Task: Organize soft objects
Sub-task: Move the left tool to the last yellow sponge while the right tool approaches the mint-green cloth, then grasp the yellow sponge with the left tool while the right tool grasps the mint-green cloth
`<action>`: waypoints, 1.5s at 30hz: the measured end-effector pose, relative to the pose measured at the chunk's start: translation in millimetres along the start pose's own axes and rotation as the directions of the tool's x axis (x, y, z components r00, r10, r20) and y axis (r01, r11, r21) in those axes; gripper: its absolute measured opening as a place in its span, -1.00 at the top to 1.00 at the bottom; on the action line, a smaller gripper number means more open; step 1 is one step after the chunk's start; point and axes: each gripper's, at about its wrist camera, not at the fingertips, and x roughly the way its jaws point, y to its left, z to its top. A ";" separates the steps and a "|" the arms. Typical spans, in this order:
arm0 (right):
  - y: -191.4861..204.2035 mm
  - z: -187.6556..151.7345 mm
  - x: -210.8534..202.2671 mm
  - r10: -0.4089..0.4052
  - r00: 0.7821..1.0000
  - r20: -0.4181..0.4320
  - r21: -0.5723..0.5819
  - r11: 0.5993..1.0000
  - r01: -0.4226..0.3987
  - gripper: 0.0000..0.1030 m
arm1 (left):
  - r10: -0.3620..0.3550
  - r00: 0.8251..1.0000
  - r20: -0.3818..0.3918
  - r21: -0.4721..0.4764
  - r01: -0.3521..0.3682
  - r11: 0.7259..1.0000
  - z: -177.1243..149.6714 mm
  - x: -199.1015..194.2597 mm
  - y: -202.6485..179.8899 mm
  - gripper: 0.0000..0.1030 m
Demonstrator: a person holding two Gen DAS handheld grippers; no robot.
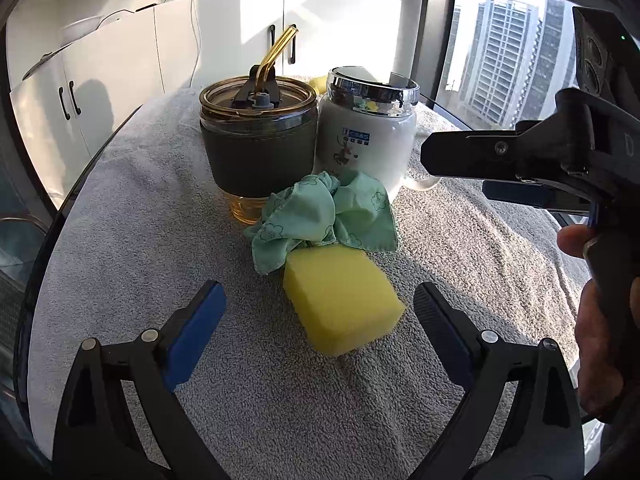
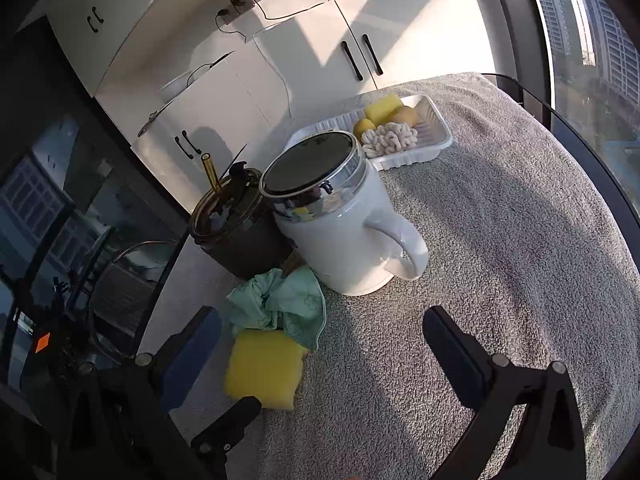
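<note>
Sponge (image 1: 342,300), yellow, lies on the grey towel (image 1: 120,208) touching the green cloth (image 1: 320,216), between the spread-wide fingers of the left gripper (image 1: 320,312). A good grasp squeezes mid-block, clear of the cloth. Right gripper (image 2: 320,340) hovers wide, empty; tray (image 2: 436,136) sits behind the white mug (image 2: 340,236).

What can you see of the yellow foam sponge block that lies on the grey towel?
The yellow foam sponge block is a thick, rounded-corner slab with a fine porous surface, dry-looking and uncompressed. It lies flat on the grey towel, in front of the two cups. The crumpled mint-green cloth overlaps its far edge. Neither gripper touches it.
</note>
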 end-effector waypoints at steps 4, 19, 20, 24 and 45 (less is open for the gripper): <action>-2.6 -0.1 9.2 -0.021 0.999 -0.043 -0.011 1.000 0.021 -1.00 | 0.031 0.999 -0.036 -0.011 -0.032 0.999 0.9 12.7 -3.5 -0.87; 6.4 -0.9 28.3 -0.031 0.995 -0.096 -0.047 0.999 0.026 -1.00 | 0.003 0.999 -0.054 -0.096 -0.008 0.995 -9.1 20.9 10.1 -0.65; 9.1 -2.3 30.3 -0.026 0.995 -0.100 -0.049 0.999 0.022 -1.00 | -0.004 0.998 -0.059 -0.100 -0.002 0.995 -10.3 20.6 13.0 -0.50; 20.5 -6.0 40.1 -0.015 0.993 -0.120 -0.055 0.998 0.008 -1.00 | -0.021 0.997 -0.068 -0.107 0.013 0.994 -16.6 17.5 19.5 -0.32; 49.8 -12.3 98.3 0.054 0.972 -0.229 -0.039 0.997 -0.065 -0.14 | -0.094 0.995 -0.044 -0.137 0.087 0.987 -20.8 15.0 20.1 -0.18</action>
